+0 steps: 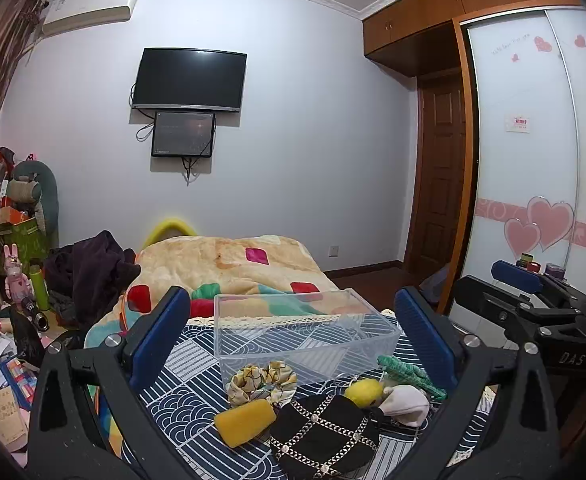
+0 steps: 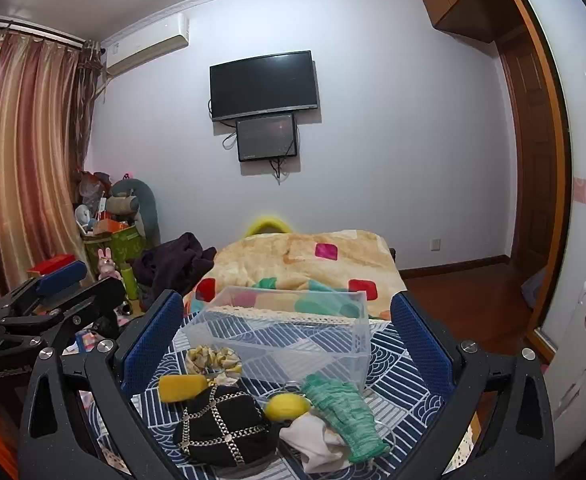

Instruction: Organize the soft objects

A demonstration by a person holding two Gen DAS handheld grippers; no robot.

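An empty clear plastic box (image 1: 305,336) (image 2: 289,336) stands on a blue patterned cloth (image 1: 181,364) (image 2: 389,392). In front of it lie a floral scrunchie (image 1: 261,382) (image 2: 213,360), a yellow sponge (image 1: 245,420) (image 2: 183,387), a black chain-patterned pouch (image 1: 325,432) (image 2: 225,428), a yellow ball (image 1: 363,392) (image 2: 287,406), a pale cloth piece (image 1: 407,404) (image 2: 313,440) and a green knitted glove (image 1: 409,374) (image 2: 343,412). My left gripper (image 1: 293,336) and right gripper (image 2: 289,336) are both open and empty, held above these items.
A bed with a patchwork blanket (image 1: 229,264) (image 2: 305,260) lies behind the box. Dark clothes (image 1: 93,268) and cluttered boxes (image 1: 9,236) are at the left. A wardrobe (image 1: 525,140) and door (image 1: 441,184) are at the right. The other gripper shows at each view's edge (image 1: 533,304) (image 2: 45,300).
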